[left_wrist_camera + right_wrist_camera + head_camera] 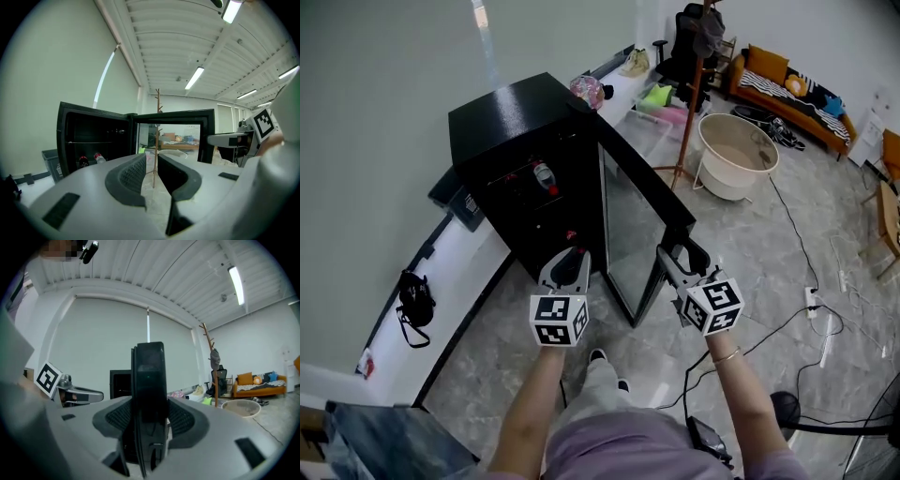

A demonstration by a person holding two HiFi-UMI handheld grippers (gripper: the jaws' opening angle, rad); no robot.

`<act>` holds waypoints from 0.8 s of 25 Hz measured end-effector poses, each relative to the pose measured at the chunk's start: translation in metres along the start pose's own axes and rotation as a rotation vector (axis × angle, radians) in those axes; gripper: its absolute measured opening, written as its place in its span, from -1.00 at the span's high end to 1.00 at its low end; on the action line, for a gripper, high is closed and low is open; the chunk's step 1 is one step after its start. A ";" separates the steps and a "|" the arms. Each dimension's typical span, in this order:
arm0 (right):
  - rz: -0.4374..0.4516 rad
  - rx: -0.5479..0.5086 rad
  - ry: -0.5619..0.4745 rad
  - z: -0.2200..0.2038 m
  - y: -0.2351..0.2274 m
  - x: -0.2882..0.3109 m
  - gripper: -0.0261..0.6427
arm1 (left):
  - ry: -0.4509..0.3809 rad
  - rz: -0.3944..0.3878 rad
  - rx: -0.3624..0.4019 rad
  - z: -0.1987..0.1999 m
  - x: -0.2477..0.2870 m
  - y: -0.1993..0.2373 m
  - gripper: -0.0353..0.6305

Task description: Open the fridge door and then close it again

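Observation:
A small black fridge (511,117) stands against the wall with its glass door (630,220) swung wide open toward me. A red-capped bottle (546,176) lies on a shelf inside. My right gripper (680,255) is shut on the door's free edge; in the right gripper view the black door edge (149,380) stands upright between the pads. My left gripper (572,255) hovers in front of the open cabinet, left of the door. Its jaws are open only a narrow slit and hold nothing (151,171). The left gripper view faces the fridge interior (89,140) and the door frame (206,136).
A wooden coat stand (692,103) and a white tub (736,155) stand behind the door. A sofa (792,94) is at the far right. Cables (806,309) run over the floor on the right. A black bag (414,302) and a grey bin (459,197) sit left of the fridge.

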State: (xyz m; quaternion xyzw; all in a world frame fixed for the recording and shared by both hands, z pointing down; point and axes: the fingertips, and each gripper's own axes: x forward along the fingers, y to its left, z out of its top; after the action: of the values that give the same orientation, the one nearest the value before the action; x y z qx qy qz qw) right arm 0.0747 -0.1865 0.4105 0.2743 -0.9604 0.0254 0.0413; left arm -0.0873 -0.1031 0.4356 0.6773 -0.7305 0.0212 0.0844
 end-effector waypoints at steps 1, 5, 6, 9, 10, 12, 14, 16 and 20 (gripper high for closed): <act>0.011 -0.005 -0.001 0.000 0.006 0.000 0.22 | -0.002 0.010 -0.001 0.000 -0.003 0.002 0.66; 0.056 -0.025 0.000 0.001 0.030 0.003 0.24 | -0.009 0.038 -0.002 0.003 -0.017 0.009 0.66; 0.065 -0.027 0.001 0.002 0.036 0.004 0.24 | -0.009 0.045 -0.002 0.002 -0.020 0.011 0.66; 0.088 -0.027 0.000 0.001 0.053 0.007 0.24 | -0.007 0.064 -0.006 0.000 -0.029 0.020 0.66; 0.094 -0.025 -0.002 0.001 0.059 0.008 0.24 | -0.008 0.069 -0.007 0.000 -0.032 0.023 0.66; 0.107 -0.026 -0.004 0.002 0.069 0.010 0.26 | -0.010 0.080 -0.011 -0.001 -0.036 0.031 0.66; 0.121 -0.033 -0.004 0.002 0.079 0.013 0.26 | -0.011 0.092 -0.017 -0.002 -0.041 0.039 0.66; 0.136 -0.045 -0.001 0.002 0.089 0.017 0.26 | -0.011 0.103 -0.023 -0.003 -0.045 0.047 0.66; 0.170 -0.074 0.011 0.002 0.110 0.029 0.22 | -0.009 0.128 -0.033 -0.007 -0.054 0.066 0.66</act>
State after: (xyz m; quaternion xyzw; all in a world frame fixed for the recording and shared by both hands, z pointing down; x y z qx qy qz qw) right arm -0.0084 -0.1086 0.4085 0.1901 -0.9802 -0.0052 0.0544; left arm -0.1481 -0.0434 0.4393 0.6280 -0.7729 0.0113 0.0908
